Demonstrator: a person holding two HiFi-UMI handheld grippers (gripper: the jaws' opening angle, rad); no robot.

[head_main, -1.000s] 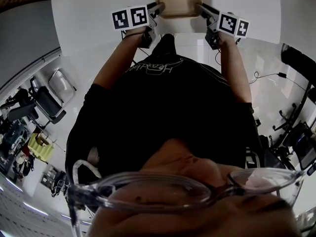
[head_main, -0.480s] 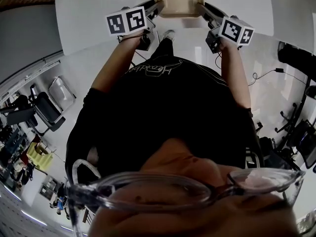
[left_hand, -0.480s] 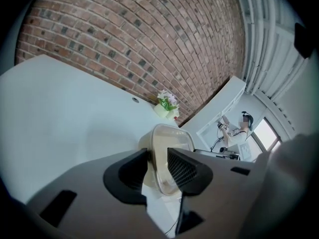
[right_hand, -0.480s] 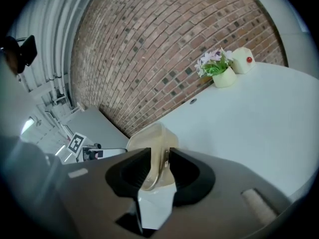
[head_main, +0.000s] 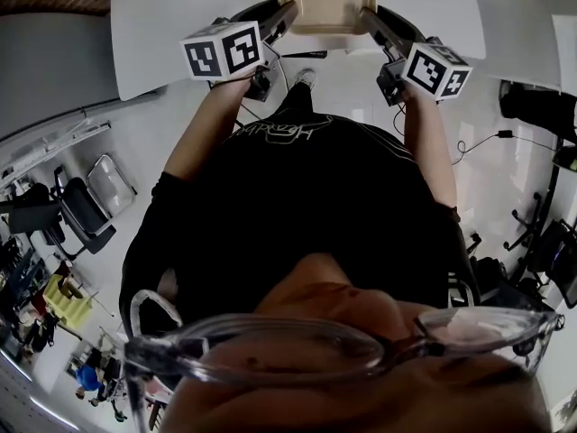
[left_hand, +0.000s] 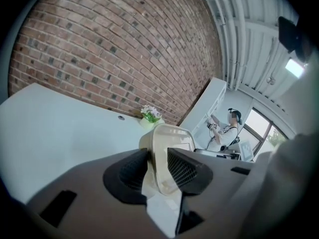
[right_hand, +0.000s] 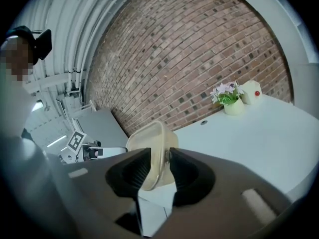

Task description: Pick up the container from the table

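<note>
A beige translucent plastic container (head_main: 329, 3) hangs above the white table (head_main: 180, 25), gripped from both ends. My left gripper (head_main: 287, 18) is shut on its left rim and my right gripper (head_main: 368, 18) on its right rim. In the left gripper view the container's wall (left_hand: 169, 143) sits pinched between the dark ribbed pads of the left gripper (left_hand: 158, 171). The right gripper view shows the right gripper (right_hand: 160, 169) clamping the rim of the container (right_hand: 149, 148) the same way. The container tilts in both gripper views, and its inside is not visible.
A small flower pot (right_hand: 227, 101) and a white object with a red dot (right_hand: 251, 91) stand at the table's far edge by the brick wall. Another person (left_hand: 229, 126) stands beyond the table. A second white table (head_main: 532, 16) lies to the right, with chairs (head_main: 86, 206) on the floor at left.
Both grippers have risen together with the container held between them, and their marker cubes have rolled. The container now appears larger and higher off the table.
</note>
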